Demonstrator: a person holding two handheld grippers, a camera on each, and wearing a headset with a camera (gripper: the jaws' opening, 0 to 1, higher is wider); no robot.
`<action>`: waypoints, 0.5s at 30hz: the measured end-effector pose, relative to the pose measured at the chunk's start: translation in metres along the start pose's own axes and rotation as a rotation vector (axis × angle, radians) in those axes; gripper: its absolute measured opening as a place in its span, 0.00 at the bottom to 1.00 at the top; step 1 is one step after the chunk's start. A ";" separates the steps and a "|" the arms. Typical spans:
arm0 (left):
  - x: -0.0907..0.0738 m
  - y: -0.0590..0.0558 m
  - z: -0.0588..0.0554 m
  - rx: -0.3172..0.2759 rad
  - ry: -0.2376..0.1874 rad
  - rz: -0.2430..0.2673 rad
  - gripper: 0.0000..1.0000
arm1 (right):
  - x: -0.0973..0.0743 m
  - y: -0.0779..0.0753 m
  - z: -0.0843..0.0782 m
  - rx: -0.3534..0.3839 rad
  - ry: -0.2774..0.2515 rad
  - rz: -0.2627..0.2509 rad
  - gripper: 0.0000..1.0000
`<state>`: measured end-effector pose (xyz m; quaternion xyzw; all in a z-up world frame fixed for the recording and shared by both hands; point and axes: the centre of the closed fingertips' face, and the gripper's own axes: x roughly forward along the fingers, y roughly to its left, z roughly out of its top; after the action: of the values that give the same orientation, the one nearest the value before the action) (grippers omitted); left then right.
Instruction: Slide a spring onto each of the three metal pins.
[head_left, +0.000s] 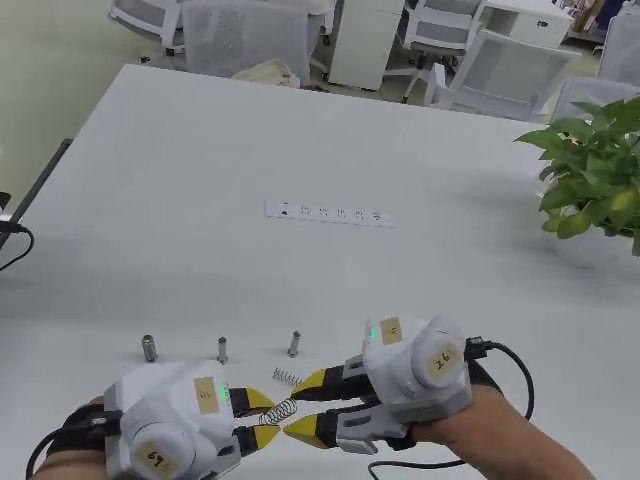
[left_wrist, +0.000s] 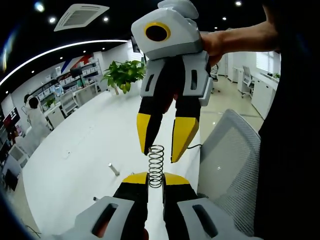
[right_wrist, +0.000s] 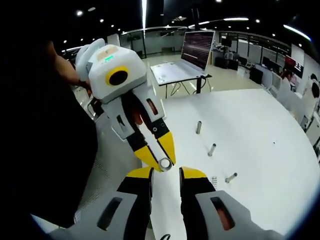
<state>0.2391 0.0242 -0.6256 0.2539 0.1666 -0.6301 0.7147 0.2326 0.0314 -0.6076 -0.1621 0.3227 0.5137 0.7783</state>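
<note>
The left tool (left_wrist: 156, 180) pinches one spring (left_wrist: 156, 162); the right tool (left_wrist: 164, 147), jaws spread, flanks the spring's free end. A second spring (head_left: 287, 377) lies on the desk (head_left: 200, 200) near three standing pins (head_left: 222, 349).

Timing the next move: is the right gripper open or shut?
Open: in the left gripper view, the right gripper holds its jaws apart, flanking the top of the spring that the left gripper clamps.

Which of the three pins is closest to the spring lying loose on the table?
The right-end pin in the head view. The loose spring lies just in front of it; the middle pin and left pin stand farther off.
</note>
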 end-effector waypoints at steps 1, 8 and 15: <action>0.000 -0.001 0.000 0.001 0.000 -0.004 0.02 | 0.000 0.000 0.000 -0.015 0.011 0.001 0.18; 0.004 -0.007 0.000 0.010 0.005 -0.023 0.02 | 0.003 0.005 -0.006 -0.114 0.098 0.026 0.18; 0.006 -0.013 0.001 0.025 0.008 -0.041 0.02 | 0.007 0.010 -0.009 -0.157 0.129 0.047 0.17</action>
<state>0.2271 0.0176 -0.6297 0.2619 0.1668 -0.6457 0.6976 0.2227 0.0354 -0.6184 -0.2475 0.3347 0.5440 0.7285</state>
